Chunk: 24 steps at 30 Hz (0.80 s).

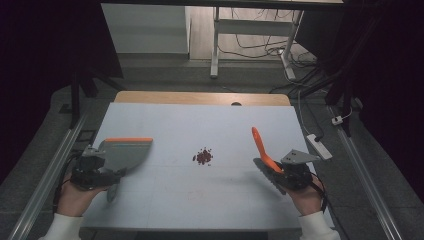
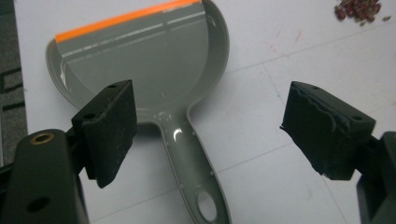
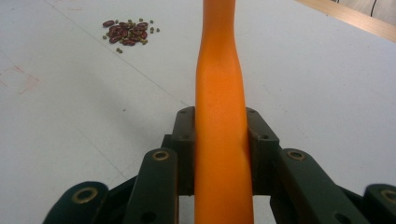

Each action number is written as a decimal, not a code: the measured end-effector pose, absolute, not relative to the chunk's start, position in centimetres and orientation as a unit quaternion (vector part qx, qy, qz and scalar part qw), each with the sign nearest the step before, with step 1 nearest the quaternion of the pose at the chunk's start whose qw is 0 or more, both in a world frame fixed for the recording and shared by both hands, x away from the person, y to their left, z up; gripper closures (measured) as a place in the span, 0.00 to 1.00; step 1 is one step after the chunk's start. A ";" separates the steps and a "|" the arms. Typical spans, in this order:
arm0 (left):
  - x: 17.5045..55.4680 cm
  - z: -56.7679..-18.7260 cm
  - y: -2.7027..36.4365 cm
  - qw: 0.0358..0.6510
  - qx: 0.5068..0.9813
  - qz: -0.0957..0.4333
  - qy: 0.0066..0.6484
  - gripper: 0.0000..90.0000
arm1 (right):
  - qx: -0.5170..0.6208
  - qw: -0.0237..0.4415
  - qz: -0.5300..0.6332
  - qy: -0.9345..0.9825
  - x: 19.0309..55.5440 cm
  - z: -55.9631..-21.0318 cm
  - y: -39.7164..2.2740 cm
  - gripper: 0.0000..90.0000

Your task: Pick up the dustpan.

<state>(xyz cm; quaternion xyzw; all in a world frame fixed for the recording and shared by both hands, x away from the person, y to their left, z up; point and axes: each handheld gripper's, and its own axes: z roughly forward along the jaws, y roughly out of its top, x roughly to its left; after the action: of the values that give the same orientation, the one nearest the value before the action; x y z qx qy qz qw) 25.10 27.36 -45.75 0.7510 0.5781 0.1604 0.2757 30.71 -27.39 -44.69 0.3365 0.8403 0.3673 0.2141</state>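
The sweeping itself has not begun, as far as the scene shows: the small heap of beans (image 1: 203,156) lies untouched near the middle of the counter (image 1: 200,120), dark red ovals with a few tiny greenish grains scattered at its fringe. One tool is already in hand. The right gripper (image 1: 280,172) has its jaws pinched on the orange brush handle (image 3: 221,140), a smooth, matte plastic stem that narrows to a waist and rises away from the jaws (the bristle end seems to be the dark mass under the hand, near the counter's right edge). The other tool is not yet gripped. The grey dustpan (image 2: 154,60) lies flat near the counter's left edge, glossy moulded plastic with a rounded pan, an orange lip strip, and a slim handle ending in a hanging hole. The left gripper (image 2: 210,135) hovers above that handle, its foam-faced jaws spread wide with the handle between them, untouched. Left to do: take the dustpan, bring it to the heap, and brush the beans in.
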 end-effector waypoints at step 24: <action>27.0 -50.4 28.1 0.233 0.730 0.096 0.635 0.22 | 0.335 0.216 0.363 0.842 30.7 -44.9 -27.2 0.77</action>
<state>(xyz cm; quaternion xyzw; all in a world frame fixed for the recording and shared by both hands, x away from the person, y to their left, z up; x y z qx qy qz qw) 27.03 28.10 -50.40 0.7300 0.6352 0.0964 0.2330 30.66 -27.20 -44.87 0.3349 0.8423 0.3626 0.2164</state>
